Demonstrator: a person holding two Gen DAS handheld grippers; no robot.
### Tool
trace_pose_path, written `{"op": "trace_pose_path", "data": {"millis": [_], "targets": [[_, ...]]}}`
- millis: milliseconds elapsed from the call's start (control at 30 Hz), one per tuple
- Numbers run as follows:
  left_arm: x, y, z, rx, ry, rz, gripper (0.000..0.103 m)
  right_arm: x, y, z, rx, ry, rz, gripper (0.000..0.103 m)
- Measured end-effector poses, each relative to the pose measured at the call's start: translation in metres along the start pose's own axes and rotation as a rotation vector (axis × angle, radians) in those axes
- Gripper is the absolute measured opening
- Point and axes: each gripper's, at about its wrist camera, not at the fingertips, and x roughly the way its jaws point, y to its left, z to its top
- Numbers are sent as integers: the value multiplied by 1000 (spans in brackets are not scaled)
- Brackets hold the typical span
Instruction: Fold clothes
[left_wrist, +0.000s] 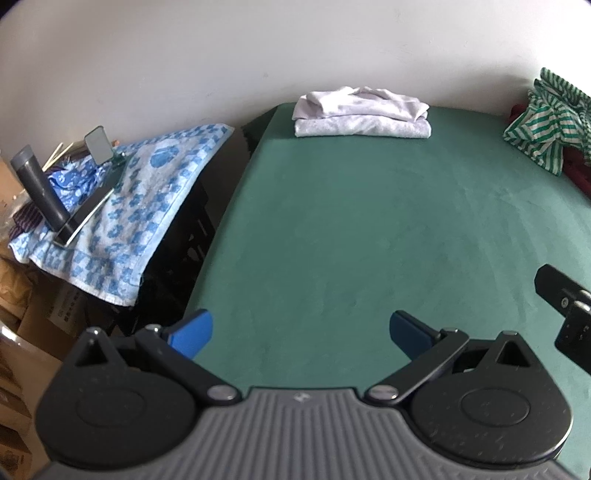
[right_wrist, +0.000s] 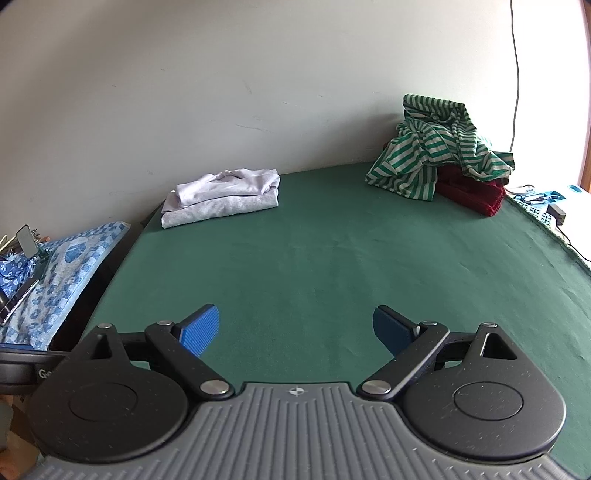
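Note:
Folded pale lilac clothes (left_wrist: 362, 112) (right_wrist: 221, 197) lie stacked at the far left of the green table (left_wrist: 369, 240) (right_wrist: 314, 258), against the wall. A crumpled green-and-white striped garment (left_wrist: 546, 118) (right_wrist: 432, 155) is heaped at the far right on top of a dark red garment (right_wrist: 472, 195). My left gripper (left_wrist: 301, 332) hovers open over the table's near left part with nothing between its blue pads. My right gripper (right_wrist: 295, 328) is open too, empty, above the near middle of the cloth. Part of the right gripper's black body (left_wrist: 565, 306) shows at the right edge of the left wrist view.
Left of the table a blue-and-white patterned towel (left_wrist: 140, 199) (right_wrist: 55, 273) covers a lower black surface, carrying a grey tube (left_wrist: 38, 188), a phone (left_wrist: 83, 216) and a small mirror (left_wrist: 99, 144). Cardboard boxes (left_wrist: 22, 332) stand below. A cable (right_wrist: 517, 74) hangs down the wall at right.

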Motion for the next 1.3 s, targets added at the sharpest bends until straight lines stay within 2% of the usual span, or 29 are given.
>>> {"op": "trace_pose_path", "data": {"millis": [400, 1300], "targets": [[5, 2, -1, 2, 14, 6, 102, 4, 4, 2, -13, 17, 26, 93], [21, 5, 4, 1, 26, -15, 102, 14, 16, 6, -50, 9, 28, 93]]}}
